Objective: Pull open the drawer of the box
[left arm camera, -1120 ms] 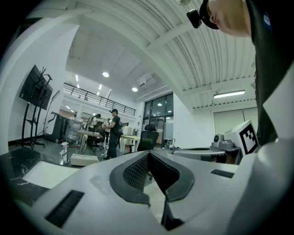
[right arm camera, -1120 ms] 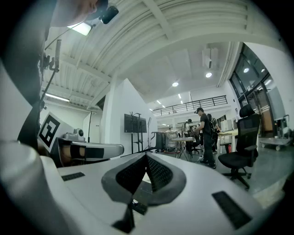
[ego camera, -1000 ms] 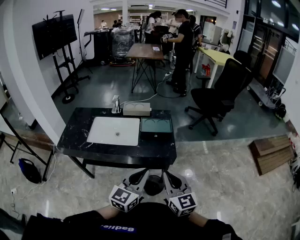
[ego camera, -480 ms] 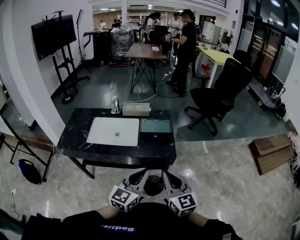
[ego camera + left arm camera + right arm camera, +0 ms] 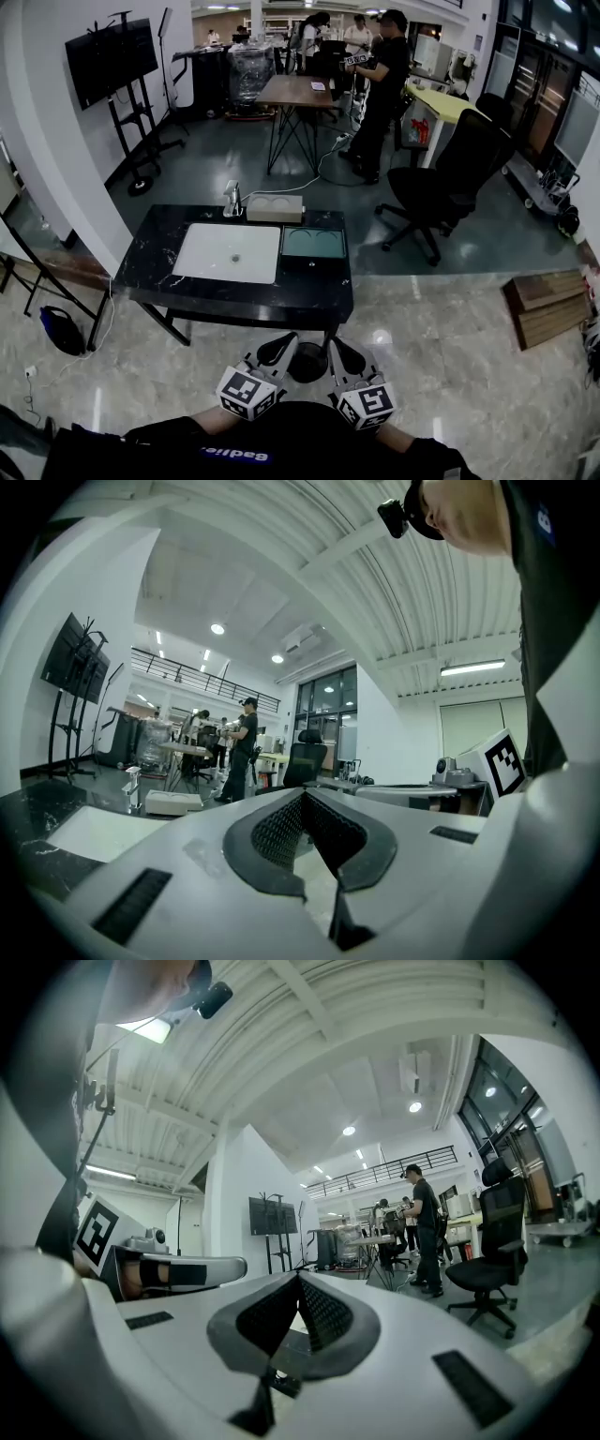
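Lying well beyond both grippers (image 5: 279, 345) (image 5: 339, 349) (fingers (image 5: 277, 832) closed): box (image 5: 313, 246)

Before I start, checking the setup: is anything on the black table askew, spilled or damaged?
Nothing stands out. The box sits square on the black table beside the white basin; no spill or damage shows.

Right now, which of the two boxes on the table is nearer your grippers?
The dark box with the teal top, right of the white basin; the pale box sits behind it.
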